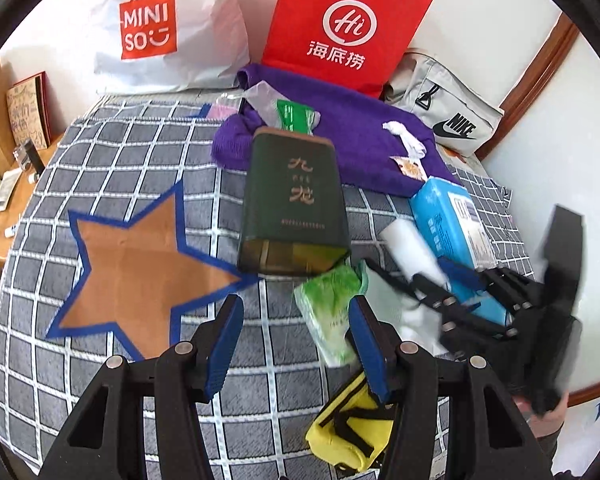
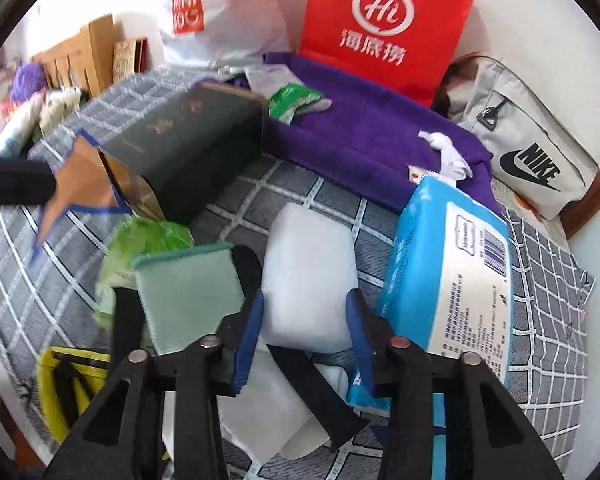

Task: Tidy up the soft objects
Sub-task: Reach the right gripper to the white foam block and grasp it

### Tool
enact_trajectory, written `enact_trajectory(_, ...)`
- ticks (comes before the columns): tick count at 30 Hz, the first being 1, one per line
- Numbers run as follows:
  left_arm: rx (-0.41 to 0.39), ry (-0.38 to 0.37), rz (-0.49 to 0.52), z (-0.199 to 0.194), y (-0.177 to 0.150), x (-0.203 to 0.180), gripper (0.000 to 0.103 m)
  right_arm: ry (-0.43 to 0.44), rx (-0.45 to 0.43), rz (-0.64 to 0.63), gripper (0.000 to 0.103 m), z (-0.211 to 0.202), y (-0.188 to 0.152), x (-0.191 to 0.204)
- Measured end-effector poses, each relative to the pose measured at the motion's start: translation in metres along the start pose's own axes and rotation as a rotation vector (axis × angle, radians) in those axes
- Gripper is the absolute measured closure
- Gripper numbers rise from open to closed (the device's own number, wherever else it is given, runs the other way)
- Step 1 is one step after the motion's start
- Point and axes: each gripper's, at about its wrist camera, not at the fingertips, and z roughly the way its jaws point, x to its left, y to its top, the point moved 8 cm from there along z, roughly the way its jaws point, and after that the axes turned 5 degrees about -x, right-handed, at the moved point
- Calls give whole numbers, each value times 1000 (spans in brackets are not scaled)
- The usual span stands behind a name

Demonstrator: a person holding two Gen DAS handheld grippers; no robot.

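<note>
Bed with grey checked cover, white walls. Right tool (image 2: 304, 332) jaws part-spread around white sponge (image 2: 310, 276), pads apparently not pressing yet. Left tool (image 1: 296, 344) open, empty, green tissue pack (image 1: 332, 312) just beside its right finger. Blue tissue pack (image 2: 448, 280), green cloth (image 2: 188, 292), yellow pouch (image 1: 348, 436) loose near front edge; purple towel (image 1: 360, 136) by bags at back edge. Sorting barely begun, I judge.

A white foam block (image 2: 310, 280) lies flat on the checked bedspread (image 2: 540, 320), beside a blue tissue pack (image 2: 444, 280).
</note>
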Motion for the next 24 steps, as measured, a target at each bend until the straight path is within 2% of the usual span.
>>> enact_trajectory(3, 4, -9, -24, -1, -8, 3, 51, 68, -54, 58, 68, -19, 7, 1)
enact_trajectory(10, 20, -2, -30, -3, -28, 0, 51, 130, -118, 97, 68, -62, 4, 2)
enact_trajectory(17, 41, -3, -28, -6, -53, -11, 51, 131, -160, 98, 68, -103, -25, -1)
enact_trajectory(24, 31, 12, 37, -6, -67, -38, 51, 45, -134, 80, 68, -121, -70, -12)
